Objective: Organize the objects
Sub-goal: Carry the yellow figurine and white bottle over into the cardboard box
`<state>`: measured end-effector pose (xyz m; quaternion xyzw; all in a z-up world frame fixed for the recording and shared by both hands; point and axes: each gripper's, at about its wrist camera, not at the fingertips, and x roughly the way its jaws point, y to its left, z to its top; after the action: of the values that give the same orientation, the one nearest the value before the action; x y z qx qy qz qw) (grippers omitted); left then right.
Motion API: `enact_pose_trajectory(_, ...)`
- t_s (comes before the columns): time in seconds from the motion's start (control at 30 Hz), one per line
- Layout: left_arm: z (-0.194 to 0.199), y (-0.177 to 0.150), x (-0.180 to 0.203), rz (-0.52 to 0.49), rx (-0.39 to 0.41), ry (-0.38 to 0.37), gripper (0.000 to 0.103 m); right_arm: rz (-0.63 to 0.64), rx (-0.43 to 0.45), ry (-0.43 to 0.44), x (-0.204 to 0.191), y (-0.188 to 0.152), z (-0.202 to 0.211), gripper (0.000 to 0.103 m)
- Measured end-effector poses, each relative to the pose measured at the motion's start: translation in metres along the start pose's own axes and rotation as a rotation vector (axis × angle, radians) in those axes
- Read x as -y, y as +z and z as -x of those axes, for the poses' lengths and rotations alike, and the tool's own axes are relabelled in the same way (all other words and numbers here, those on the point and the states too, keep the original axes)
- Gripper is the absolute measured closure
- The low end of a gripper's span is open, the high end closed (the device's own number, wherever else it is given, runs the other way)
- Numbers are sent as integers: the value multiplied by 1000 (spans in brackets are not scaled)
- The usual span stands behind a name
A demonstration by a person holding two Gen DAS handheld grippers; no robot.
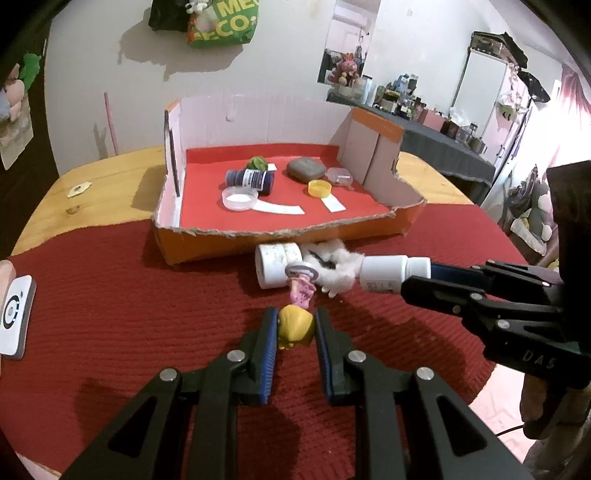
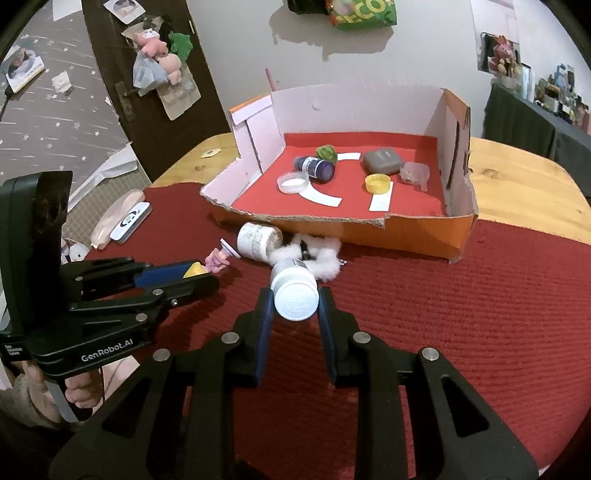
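Ribbed red cloth mat [image 1: 129, 295] over a pale wood table [image 1: 99, 177]; torn matt cardboard box [image 1: 369, 229]; smooth white plastic bottle [image 2: 295, 291]; fluffy white fur [image 1: 340, 266].

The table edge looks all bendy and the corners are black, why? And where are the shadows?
Left wrist view: the fisheye lens bows the wooden table and blackens the corners; the green bag casts a grey shadow on the wall. Right wrist view: same curving, and the cardboard box looks warped; dark shadow lies on the red mat under the right gripper.
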<state>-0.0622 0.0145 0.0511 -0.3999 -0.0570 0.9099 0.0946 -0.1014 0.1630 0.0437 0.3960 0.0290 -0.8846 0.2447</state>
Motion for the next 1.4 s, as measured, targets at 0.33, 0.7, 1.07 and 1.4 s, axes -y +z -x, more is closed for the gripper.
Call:
enact_pose_trajectory(0.33,-1,5,-3,10,2,3,82,-3,2,-1,2,2,1,80)
enact_pose_trajectory(0.7,0,25,-7,7,34,14,82,4,34,-1,6,18,7,80)
enact_pose_trajectory(1.07,-8,50,-12,7,39,17,82,9,57,-7,16,41,7,80)
enact_pose_trajectory(1.4,-27,74,-19,15,13,15,82,-2,44,-15,31,61,-5,80)
